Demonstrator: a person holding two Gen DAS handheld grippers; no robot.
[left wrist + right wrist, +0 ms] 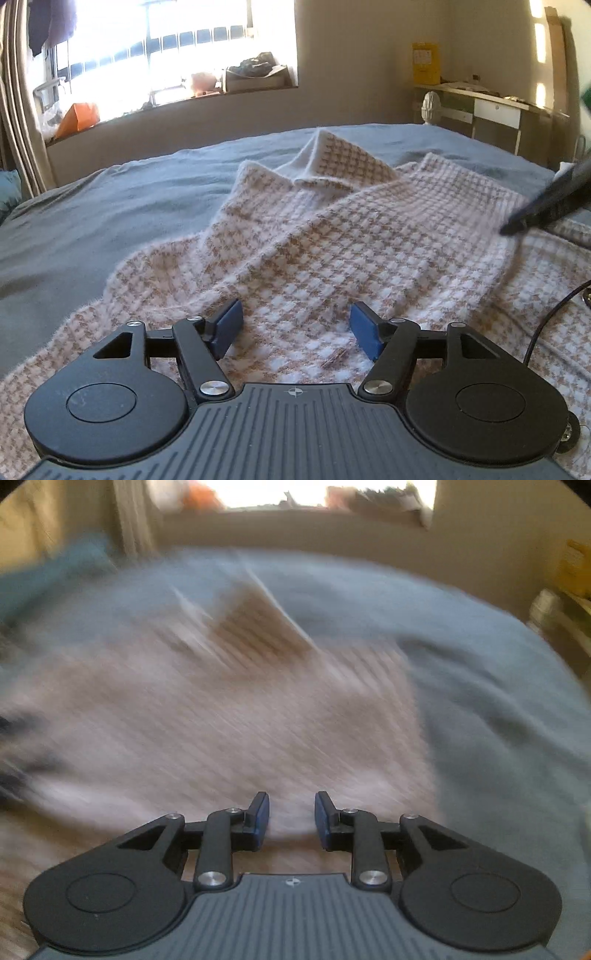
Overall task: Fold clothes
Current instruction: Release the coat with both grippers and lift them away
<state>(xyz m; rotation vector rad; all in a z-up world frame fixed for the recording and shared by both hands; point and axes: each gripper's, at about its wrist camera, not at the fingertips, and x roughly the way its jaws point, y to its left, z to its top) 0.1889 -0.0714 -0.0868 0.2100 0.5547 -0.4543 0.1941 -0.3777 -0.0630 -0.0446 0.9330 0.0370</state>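
1. A pink-and-tan checked sweater (332, 236) is lying spread over a bed w/ a grey-blue cover (92, 221), its collar end pointing toward the window wall. One part is lying folded diagonally across the body, making a raised ridge running from lower left to upper right in the left wrist view.

2. The left gripper (295, 326) is hovering low over the near part of the sweater, jaws standing wide apart. The blue pads (231, 321) are gripping nothing; only flat knit is showing btwn them.

3. The right gripper (291, 819) is sitting over the sweater's (229, 716) near edge, jaws set narrow but w/ a clear gap. Nothing is showing btwn its pads (261, 818). Whether they are touching the fabric below is hard to tell.

4. The right wrist view is heavily smeared by motion blur, so the check pattern is reading as streaks. The sweater's right edge is meeting the grey-blue cover (498, 701) just right of the gripper.

5. In the left wrist view, a dark, blurred tool tip (543, 206) is reaching in from the right edge above the sweater's far right part. It is too blurred to say if it is touching the knit.

6. Behind the bed, a bright window (166, 48) is glowing over a sill crowded w/ a box (255, 75) and an orange bag (77, 118). A desk (495, 107) is standing at far right, w/ a yellow box (425, 62) on it.
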